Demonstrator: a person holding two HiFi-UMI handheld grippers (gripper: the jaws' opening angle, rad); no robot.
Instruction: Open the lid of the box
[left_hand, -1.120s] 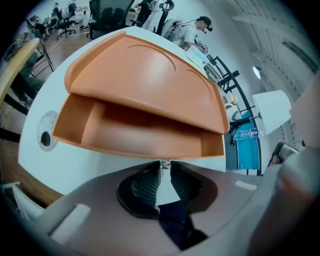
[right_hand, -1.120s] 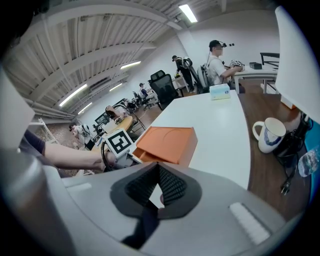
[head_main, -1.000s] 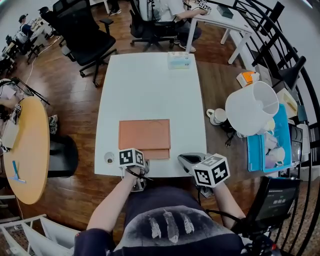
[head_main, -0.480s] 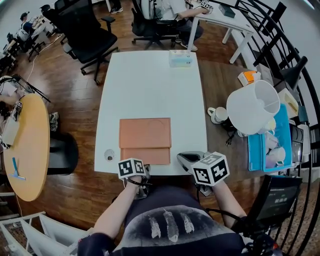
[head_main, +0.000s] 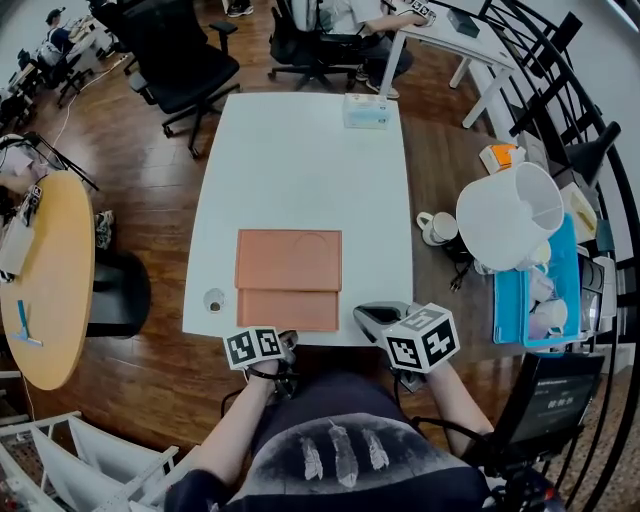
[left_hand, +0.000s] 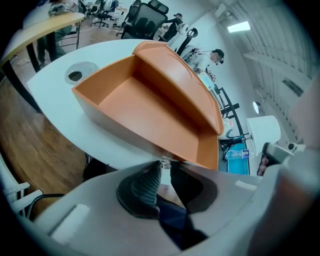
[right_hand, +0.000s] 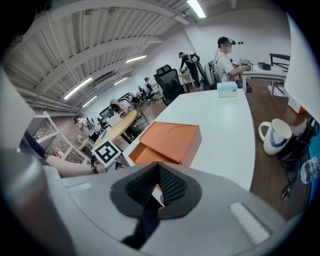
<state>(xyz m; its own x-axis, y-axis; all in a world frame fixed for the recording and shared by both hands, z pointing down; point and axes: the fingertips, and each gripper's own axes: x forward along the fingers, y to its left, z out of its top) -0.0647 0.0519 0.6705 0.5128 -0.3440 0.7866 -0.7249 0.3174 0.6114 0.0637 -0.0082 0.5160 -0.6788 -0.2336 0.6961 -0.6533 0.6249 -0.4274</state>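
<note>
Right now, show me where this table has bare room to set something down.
Widest bare patch: the white table between the orange box and the tissue box. Narrow strips flank the box; the left one holds a cable hole. Crowded: the side table with mug, white bucket, blue tray.

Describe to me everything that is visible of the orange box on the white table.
The orange box is flat and rectangular, looking like matte card or leather. It lies near the front edge of the white table. Its cover bears a half-round mark; an inner tray stands partly slid out toward the person and looks empty. A small shiny pull on the tray's front sits between the nearly closed jaws of the left gripper. Nothing else touches it.
</note>
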